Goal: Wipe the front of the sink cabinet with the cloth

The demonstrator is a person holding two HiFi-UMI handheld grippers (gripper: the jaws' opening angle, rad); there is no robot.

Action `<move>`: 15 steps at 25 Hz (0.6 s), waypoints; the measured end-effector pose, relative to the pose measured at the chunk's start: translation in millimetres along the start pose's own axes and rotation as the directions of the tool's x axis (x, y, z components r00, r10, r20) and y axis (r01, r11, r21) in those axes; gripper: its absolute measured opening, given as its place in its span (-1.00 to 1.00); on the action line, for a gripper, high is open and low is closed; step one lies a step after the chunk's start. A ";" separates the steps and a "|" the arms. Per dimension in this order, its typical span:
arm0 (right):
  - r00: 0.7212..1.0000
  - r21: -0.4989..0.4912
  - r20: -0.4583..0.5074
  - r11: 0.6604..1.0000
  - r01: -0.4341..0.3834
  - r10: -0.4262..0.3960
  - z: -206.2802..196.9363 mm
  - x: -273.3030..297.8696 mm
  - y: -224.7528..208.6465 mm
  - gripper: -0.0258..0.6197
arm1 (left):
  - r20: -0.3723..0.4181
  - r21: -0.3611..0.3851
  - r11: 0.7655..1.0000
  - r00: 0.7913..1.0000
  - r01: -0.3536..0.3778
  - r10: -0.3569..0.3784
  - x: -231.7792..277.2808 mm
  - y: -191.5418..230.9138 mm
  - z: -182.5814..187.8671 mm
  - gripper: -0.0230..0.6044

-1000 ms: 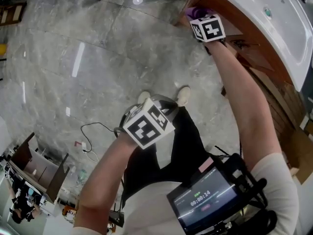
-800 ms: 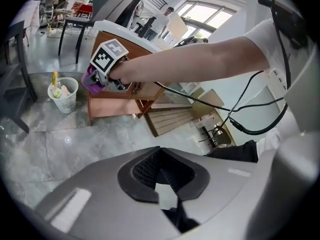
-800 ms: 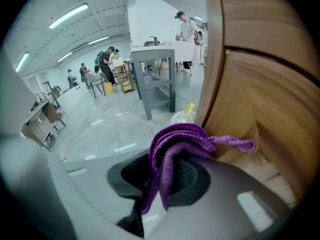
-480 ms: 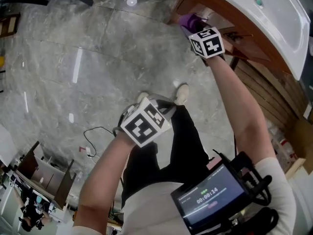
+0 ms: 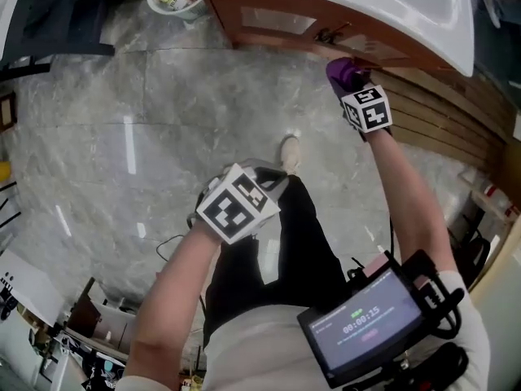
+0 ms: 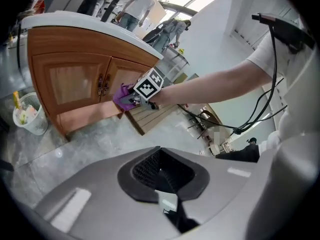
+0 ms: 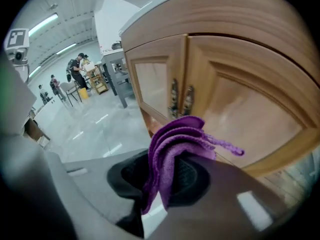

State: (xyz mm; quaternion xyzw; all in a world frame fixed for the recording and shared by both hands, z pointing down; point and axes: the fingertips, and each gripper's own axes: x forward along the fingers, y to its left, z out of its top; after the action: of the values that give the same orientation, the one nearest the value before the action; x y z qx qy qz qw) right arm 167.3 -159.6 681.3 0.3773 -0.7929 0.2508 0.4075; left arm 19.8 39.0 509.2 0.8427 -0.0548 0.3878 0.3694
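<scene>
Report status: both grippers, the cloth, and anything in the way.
Left gripper shut, empty. Right gripper shut on purple cloth, at cabinet door near handles. Nothing between cloth and door.

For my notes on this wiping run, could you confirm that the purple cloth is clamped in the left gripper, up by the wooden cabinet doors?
Not quite: the purple cloth is clamped in the right gripper, not the left. The right gripper view shows it between those jaws, up by the wooden cabinet doors. The left gripper holds nothing.
</scene>
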 end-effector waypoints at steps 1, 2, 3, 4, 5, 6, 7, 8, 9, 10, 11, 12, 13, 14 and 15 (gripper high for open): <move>1.000 0.019 -0.009 0.999 0.030 -0.030 -14.5 -10.6 -23.5 -0.65 | -0.010 0.013 1.000 1.000 0.005 -0.005 9.0 -4.0 9.3 -0.91; 0.998 0.036 -0.018 0.998 0.059 -0.058 -28.3 -20.4 -46.9 -0.65 | -0.019 0.025 1.000 1.000 0.009 -0.009 17.9 -7.6 18.9 -0.91; 0.996 0.053 -0.029 0.995 0.087 -0.086 -41.9 -29.5 -69.4 -0.65 | -0.026 0.036 0.999 1.000 0.014 -0.013 26.4 -10.8 28.1 -0.91; 0.993 0.072 -0.042 0.991 0.116 -0.114 -55.6 -38.0 -90.6 -0.65 | -0.032 0.045 0.999 0.999 0.020 -0.019 34.3 -13.8 36.4 -0.91; 0.988 0.091 -0.056 0.985 0.145 -0.141 -69.3 -45.7 -110.1 -0.65 | -0.038 0.054 0.998 0.999 0.027 -0.025 41.4 -16.4 43.3 -0.91; 0.984 0.109 -0.072 0.979 0.173 -0.166 -82.4 -52.3 -127.9 -0.65 | -0.045 0.060 0.998 0.998 0.035 -0.032 48.1 -18.5 49.2 -0.91; 0.978 0.125 -0.088 0.972 0.197 -0.187 -94.1 -57.3 -144.2 -0.65 | -0.051 0.065 0.997 0.998 0.041 -0.038 54.4 -19.9 54.3 -0.91; 0.973 0.139 -0.103 0.966 0.218 -0.204 -104.0 -60.5 -159.1 -0.65 | -0.056 0.069 0.997 0.998 0.046 -0.042 60.5 -20.7 59.2 -0.91; 0.969 0.152 -0.117 0.960 0.234 -0.218 -111.9 -62.2 -172.7 -0.65 | -0.059 0.071 0.996 0.997 0.049 -0.045 66.4 -21.1 63.8 -0.91; 0.965 0.162 -0.129 0.955 0.249 -0.229 -117.7 -62.3 -184.7 -0.65 | -0.062 0.072 0.996 0.997 0.052 -0.047 72.4 -21.0 68.1 -0.91; 0.961 0.170 -0.137 0.950 0.260 -0.238 -121.3 -61.0 -195.0 -0.65 | -0.065 0.072 0.996 0.997 0.054 -0.049 78.2 -20.5 71.8 -0.91; 0.959 0.175 -0.142 0.948 0.267 -0.244 -122.9 -58.1 -203.1 -0.65 | -0.069 0.072 0.996 0.996 0.055 -0.050 83.9 -19.6 74.8 -0.91; 0.959 0.174 -0.144 0.947 0.269 -0.246 -123.3 -53.8 -209.0 -0.65 | -0.074 0.071 0.996 0.996 0.056 -0.051 89.2 -18.6 77.5 -0.91; 0.959 0.169 -0.145 0.949 0.267 -0.244 -122.7 -48.4 -213.0 -0.65 | -0.077 0.069 0.996 0.996 0.056 -0.050 93.8 -17.3 80.0 -0.91; 0.959 0.161 -0.148 0.951 0.263 -0.240 -121.5 -42.8 -215.6 -0.65 | -0.078 0.067 0.996 0.996 0.053 -0.048 97.2 -16.0 82.5 -0.91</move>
State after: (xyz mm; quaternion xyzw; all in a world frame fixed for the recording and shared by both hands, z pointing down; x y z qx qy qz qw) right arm 412.3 -184.2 730.9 0.4939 -0.6851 0.2904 0.4500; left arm 143.8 14.5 532.1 0.8407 -0.0059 0.4117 0.3516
